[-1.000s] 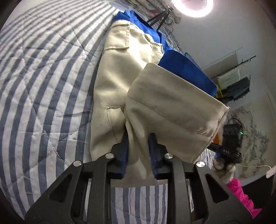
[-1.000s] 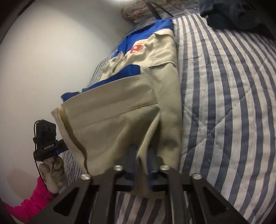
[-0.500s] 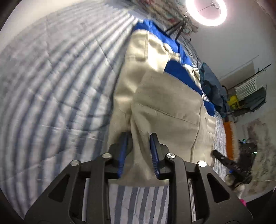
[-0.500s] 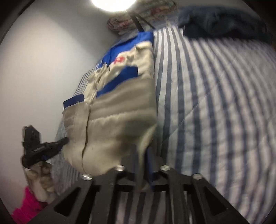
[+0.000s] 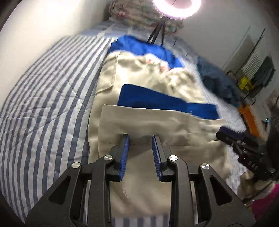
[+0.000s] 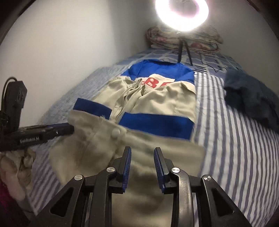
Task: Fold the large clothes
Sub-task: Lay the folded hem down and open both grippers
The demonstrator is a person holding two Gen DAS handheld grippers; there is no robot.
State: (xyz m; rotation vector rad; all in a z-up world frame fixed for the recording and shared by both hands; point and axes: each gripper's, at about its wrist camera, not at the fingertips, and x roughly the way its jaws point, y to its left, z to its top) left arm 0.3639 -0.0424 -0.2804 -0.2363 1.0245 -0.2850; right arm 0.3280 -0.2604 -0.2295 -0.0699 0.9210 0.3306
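Striped bedding (image 6: 235,139) bears the jacket (image 6: 157,104) lengthwise, collar toward the ring light (image 6: 182,12); both grippers (image 5: 140,145) (image 6: 142,153) just released it.

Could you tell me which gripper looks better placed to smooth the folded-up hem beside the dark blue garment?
Probably the right gripper: it hangs open, its jaws having just opened, over the jacket hem on the side nearer the dark blue garment. The left gripper, likewise just opened, sits toward the wall.

Both grippers' fingers (image 5: 124,150) opened, let go of jacket hem (image 6: 157,145).
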